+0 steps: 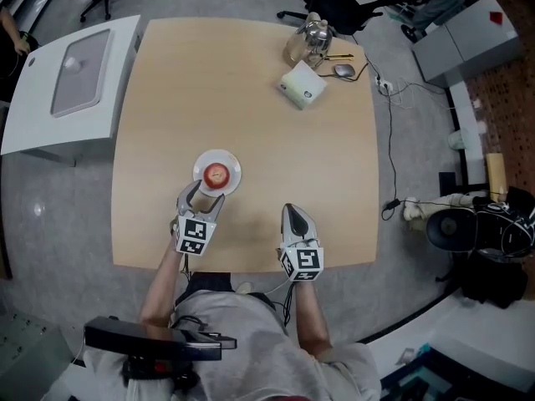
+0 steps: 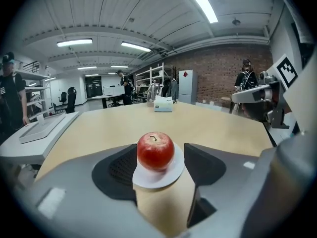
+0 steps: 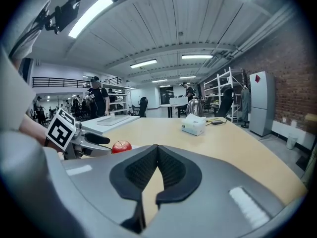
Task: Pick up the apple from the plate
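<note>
A red apple [image 1: 216,174] sits on a small white plate [image 1: 232,166] near the table's front left. My left gripper [image 1: 203,194] is just in front of the plate, open, its jaws either side of the plate's near rim without touching the apple. In the left gripper view the apple [image 2: 155,150] and the plate [image 2: 174,172] lie between the two spread dark pads [image 2: 121,168]. My right gripper [image 1: 290,215] rests to the right of the plate, shut with nothing in it. From the right gripper view the apple [image 3: 121,146] shows at the left, beside the left gripper [image 3: 94,140].
A white tissue box [image 1: 302,84], a glass kettle [image 1: 311,38] and a mouse [image 1: 343,71] stand at the table's far right corner. A white side table [image 1: 71,86] flanks the left edge. People stand in the background of both gripper views.
</note>
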A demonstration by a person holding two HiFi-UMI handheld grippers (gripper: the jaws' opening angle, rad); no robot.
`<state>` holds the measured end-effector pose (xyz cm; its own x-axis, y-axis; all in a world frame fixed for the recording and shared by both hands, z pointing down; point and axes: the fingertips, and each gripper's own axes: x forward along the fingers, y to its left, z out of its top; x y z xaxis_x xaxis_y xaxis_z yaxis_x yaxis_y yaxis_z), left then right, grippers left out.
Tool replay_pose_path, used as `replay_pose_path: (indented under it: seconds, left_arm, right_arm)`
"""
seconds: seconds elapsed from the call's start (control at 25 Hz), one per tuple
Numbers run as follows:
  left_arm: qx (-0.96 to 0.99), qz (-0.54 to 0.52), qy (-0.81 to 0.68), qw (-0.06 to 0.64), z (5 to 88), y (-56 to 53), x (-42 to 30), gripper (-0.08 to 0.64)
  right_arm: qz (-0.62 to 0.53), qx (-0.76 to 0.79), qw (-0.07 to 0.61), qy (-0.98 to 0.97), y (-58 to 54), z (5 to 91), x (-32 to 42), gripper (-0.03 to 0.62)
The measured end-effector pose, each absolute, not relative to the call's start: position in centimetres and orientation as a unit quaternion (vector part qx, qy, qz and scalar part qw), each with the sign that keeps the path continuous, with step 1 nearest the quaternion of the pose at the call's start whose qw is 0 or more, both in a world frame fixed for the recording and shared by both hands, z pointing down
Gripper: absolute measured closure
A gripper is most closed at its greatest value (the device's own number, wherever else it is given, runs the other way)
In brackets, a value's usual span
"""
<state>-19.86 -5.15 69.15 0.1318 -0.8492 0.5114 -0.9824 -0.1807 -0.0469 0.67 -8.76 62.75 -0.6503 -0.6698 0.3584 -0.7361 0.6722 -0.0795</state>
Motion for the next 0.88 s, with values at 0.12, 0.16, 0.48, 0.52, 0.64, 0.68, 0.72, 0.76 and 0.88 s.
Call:
replay_pose_path:
  seconds: [0.12,0.16,0.48,0.52,0.64,0.68,0.72,0.76,0.88]
  left_arm:
    - [0.742,0.226,-0.612,0.152,69.7,-5.6,-19.6,0.23]
    - [0.744,0.228,-0.61,0.153,69.8,-5.7,-19.5,0.23]
    - [0.75,0.231,-0.6,0.155,70.8,-6.9,-19.5,0.212]
    - [0.749,0.231,-0.601,0.155,70.9,-7.0,-19.6,0.212]
    - [0.746,0.233,-0.605,0.155,71.1,-7.4,-19.9,0.201]
    - [0.745,0.234,-0.605,0.155,71.2,-7.5,-20.0,0.198]
    - [0.744,0.234,-0.606,0.156,71.3,-7.6,-20.1,0.196]
    - [0.743,0.235,-0.606,0.158,71.4,-7.7,-20.2,0.195]
    - [0.742,0.236,-0.605,0.164,71.8,-7.9,-20.3,0.195]
  right_arm:
    - [0.113,0.397,0.153,-0.898,-8.9,62.8,0.8,0.586]
    - [0.114,0.399,0.153,-0.897,-8.9,62.7,0.8,0.586]
    - [0.123,0.408,0.156,-0.891,-9.0,63.2,0.2,0.586]
    - [0.123,0.409,0.156,-0.891,-9.0,63.1,0.1,0.586]
    - [0.125,0.412,0.158,-0.889,-9.0,63.2,0.0,0.586]
    - [0.125,0.413,0.16,-0.888,-9.0,63.2,0.0,0.586]
    - [0.126,0.414,0.161,-0.887,-9.0,63.3,0.0,0.586]
    - [0.127,0.414,0.163,-0.886,-8.9,63.3,0.1,0.586]
    - [0.131,0.419,0.166,-0.883,-9.0,63.6,0.4,0.586]
